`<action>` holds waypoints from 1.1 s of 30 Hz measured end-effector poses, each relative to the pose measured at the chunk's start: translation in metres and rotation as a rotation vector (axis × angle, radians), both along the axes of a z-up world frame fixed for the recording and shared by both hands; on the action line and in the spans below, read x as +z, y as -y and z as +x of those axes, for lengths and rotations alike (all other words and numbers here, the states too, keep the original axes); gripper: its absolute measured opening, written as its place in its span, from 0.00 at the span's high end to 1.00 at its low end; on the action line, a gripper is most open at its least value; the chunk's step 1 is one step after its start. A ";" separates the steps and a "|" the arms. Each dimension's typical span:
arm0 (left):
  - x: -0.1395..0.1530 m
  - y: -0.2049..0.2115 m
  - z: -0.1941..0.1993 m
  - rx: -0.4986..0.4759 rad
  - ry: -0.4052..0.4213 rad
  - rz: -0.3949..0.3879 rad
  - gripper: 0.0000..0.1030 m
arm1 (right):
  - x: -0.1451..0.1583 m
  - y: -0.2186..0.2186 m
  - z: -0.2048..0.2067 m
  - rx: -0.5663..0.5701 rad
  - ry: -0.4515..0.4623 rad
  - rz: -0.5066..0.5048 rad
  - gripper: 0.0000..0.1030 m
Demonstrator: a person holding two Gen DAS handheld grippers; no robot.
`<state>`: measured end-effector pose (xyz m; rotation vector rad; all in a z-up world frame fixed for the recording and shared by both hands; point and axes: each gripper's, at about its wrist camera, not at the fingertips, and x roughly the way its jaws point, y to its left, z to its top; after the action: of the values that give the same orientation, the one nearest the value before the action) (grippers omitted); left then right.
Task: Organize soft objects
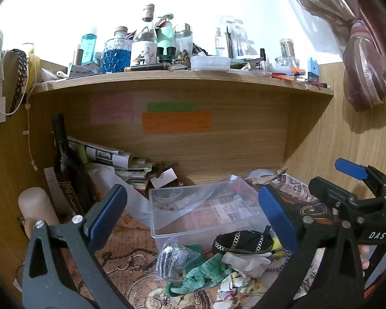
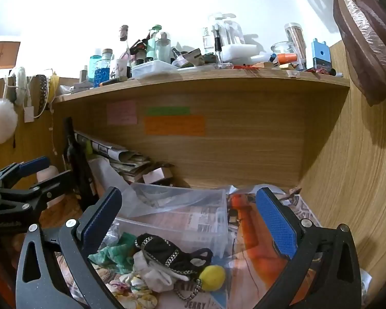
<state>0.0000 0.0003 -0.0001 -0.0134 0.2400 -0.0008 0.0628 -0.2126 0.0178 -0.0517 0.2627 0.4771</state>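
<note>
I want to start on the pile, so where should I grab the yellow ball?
Take the yellow ball across its round middle with the right hand-held gripper, coming from above. Its top and right side look bare; a black chain-trimmed cloth crowds its left.

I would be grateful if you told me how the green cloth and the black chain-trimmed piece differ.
The green cloth is mottled teal and crumpled low; the black chain-trimmed piece is dark, edged with a chain pattern and mounded higher. In the left view the green cloth lies left, the black piece behind it. Both lie loose before the clear plastic box, ungripped.
</note>
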 end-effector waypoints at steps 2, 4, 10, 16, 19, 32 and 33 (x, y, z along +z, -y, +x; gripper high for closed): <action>0.000 0.000 0.000 0.005 0.003 0.003 0.00 | -0.001 0.001 0.001 0.003 0.005 -0.007 0.00; 0.000 0.000 0.001 0.008 0.004 0.008 0.00 | -0.001 0.000 0.001 0.007 0.003 -0.008 0.00; 0.002 0.003 -0.003 -0.007 0.019 0.013 0.00 | 0.000 -0.002 -0.004 0.014 0.009 -0.006 0.00; 0.003 0.004 -0.002 -0.010 0.021 0.013 0.00 | 0.001 -0.002 -0.005 0.011 0.011 -0.007 0.00; 0.003 0.005 -0.004 -0.005 0.025 0.014 0.00 | 0.002 -0.003 -0.003 0.012 0.010 -0.005 0.00; 0.004 -0.002 0.001 -0.007 0.016 -0.002 0.00 | 0.002 -0.003 -0.002 0.015 0.010 -0.003 0.00; 0.004 -0.003 0.001 -0.007 0.017 -0.003 0.00 | 0.001 -0.003 -0.002 0.015 0.011 -0.002 0.00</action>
<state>0.0014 0.0032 0.0039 -0.0158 0.2234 -0.0081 0.0603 -0.2092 0.0192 -0.0580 0.2517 0.4910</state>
